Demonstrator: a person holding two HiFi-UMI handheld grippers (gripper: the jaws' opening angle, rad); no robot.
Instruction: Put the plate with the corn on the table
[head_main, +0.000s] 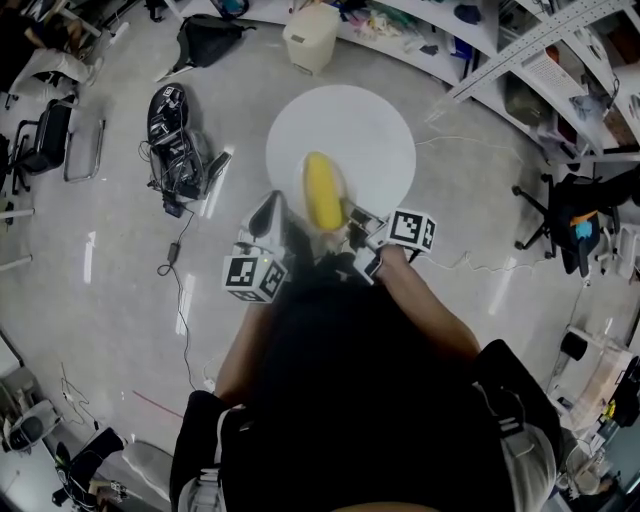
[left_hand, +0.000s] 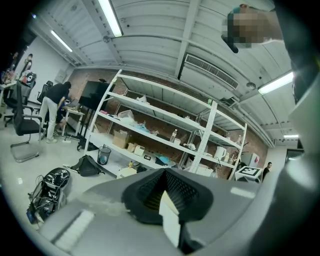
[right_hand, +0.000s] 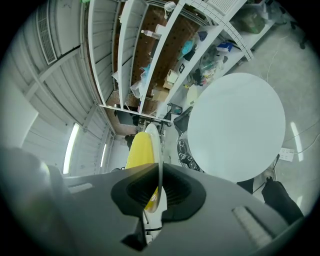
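- The left gripper (head_main: 268, 212) is held to the left of the plate, with its marker cube nearer the person. In the left gripper view its ribbed black pads (left_hand: 150, 192) are seen drawn together at their far end. A pale wedge shows in the narrow gap nearer the camera, and what it is cannot be told. Nothing reaches out past these jaws, and only metal shelving (left_hand: 165, 125) is seen beyond them.
- The corn (head_main: 322, 190) is seen just to the right of the left gripper's tip and just ahead of the right gripper's tip. It lies lengthways on the plate, pointing away from the person.
- The plate (right_hand: 158, 150) is seen edge-on in the right gripper view. Its near rim is set between the jaws, and the rest runs straight out ahead of them. The corn (right_hand: 140, 150) is carried on the face turned to that view's left.
- The right gripper (head_main: 355, 225) is clamped on the plate's rim, and its pads (right_hand: 177, 192) are pressed against both faces of the thin edge.
- The round white table (head_main: 375, 130) lies ahead of both grippers. In the head view the corn is seen over the table's near edge. In the right gripper view the table top (right_hand: 235, 125) appears to the right of the plate, apart from it.
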